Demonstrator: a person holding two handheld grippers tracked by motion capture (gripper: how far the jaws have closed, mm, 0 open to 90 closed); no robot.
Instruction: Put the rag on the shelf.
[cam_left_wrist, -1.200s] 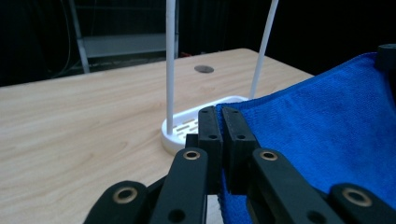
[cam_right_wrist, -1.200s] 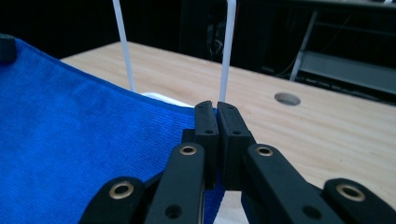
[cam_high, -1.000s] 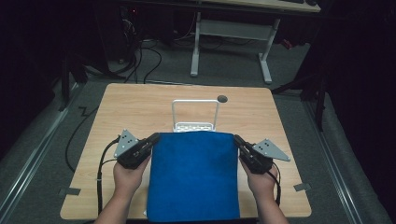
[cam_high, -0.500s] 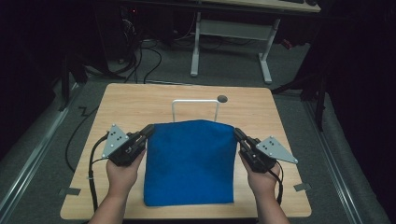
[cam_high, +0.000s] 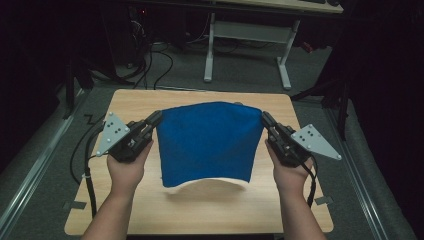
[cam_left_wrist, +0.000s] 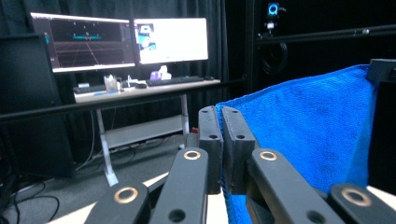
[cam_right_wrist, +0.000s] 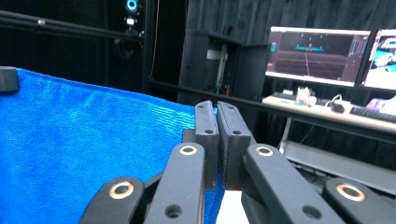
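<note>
Wooden table (cam_high: 150, 220) sitting on dark floor; white-legged desk (cam_high: 250, 35) standing beyond far edge, cables trailing beneath. Two monitors (cam_left_wrist: 170, 39) glowing on desk in left gripper view. One blue towel (cam_high: 207, 142) hanging stretched above table, casting shadow, lower edge lifted off surface. Two grippers: left gripper (cam_high: 154, 120) clamping towel's upper left corner, right gripper (cam_high: 265, 120) clamping upper right corner, jaws pressing together on cloth. Towel spanning between them, blocking middle of tabletop.

Blue cloth (cam_high: 207, 142) now aloft, apparently off-table
</note>
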